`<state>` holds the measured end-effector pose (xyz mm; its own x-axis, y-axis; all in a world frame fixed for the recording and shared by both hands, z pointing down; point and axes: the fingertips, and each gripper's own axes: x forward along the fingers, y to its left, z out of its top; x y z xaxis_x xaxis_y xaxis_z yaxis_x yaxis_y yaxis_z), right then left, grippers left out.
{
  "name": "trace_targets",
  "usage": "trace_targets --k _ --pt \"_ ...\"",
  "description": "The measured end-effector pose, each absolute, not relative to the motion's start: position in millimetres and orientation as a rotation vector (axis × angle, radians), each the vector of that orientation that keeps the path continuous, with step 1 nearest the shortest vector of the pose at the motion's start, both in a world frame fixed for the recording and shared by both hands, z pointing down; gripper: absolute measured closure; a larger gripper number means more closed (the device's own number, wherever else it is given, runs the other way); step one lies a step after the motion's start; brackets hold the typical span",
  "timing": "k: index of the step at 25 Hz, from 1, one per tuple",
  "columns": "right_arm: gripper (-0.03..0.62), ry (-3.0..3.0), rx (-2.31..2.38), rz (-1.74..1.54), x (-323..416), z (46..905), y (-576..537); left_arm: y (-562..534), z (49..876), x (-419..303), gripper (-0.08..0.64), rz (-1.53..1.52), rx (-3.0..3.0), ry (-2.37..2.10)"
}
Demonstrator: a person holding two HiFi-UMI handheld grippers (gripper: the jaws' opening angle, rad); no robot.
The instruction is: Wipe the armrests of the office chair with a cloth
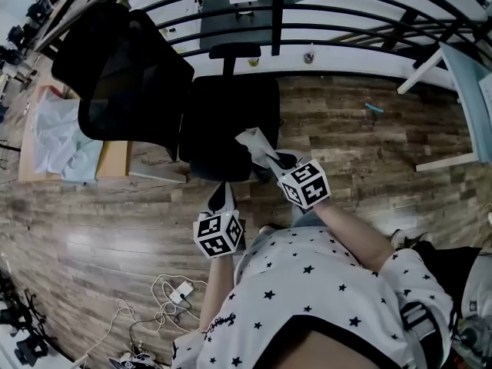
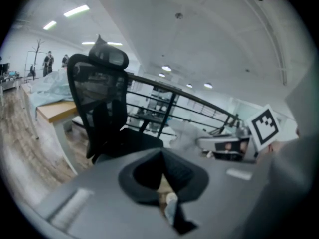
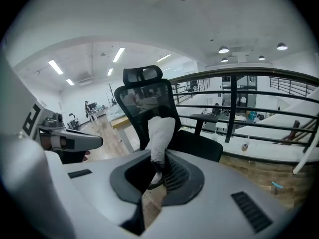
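One white cloth [image 1: 256, 143] is clamped in the right gripper [image 1: 270, 157], over the front edge of the office chair [image 1: 231, 121]. Beside it the left gripper [image 1: 224, 191] hangs empty, jaws together. The chair's far armrest [image 1: 234, 50] stands before a black railing [image 1: 323, 31], and a desk [image 1: 114, 160] flanks the backrest.

A grey-brown wood-plank floor [image 1: 361, 141] runs across the room. A black mesh-backed office chair [image 1: 231, 125] stands on it, with a light wooden desk [image 1: 115, 160] just beside it. A tangle of white cables [image 1: 165, 302] lies on the planks nearer the left. A small blue item [image 1: 373, 108], too small to identify, lies well apart to the right.
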<state>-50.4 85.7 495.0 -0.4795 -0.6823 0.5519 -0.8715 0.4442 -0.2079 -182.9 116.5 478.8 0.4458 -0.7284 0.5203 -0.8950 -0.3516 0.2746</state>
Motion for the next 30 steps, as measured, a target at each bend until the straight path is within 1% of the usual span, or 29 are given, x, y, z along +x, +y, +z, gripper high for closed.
trace_targets --k 21,30 --pt "0.56 -2.436 1.131 0.676 105 471 -46 -20 457 -43 0.555 0.295 2.008 -1.613" --pt "0.56 -2.477 1.049 0.674 149 469 -81 -54 462 5 0.555 0.263 1.955 -1.675"
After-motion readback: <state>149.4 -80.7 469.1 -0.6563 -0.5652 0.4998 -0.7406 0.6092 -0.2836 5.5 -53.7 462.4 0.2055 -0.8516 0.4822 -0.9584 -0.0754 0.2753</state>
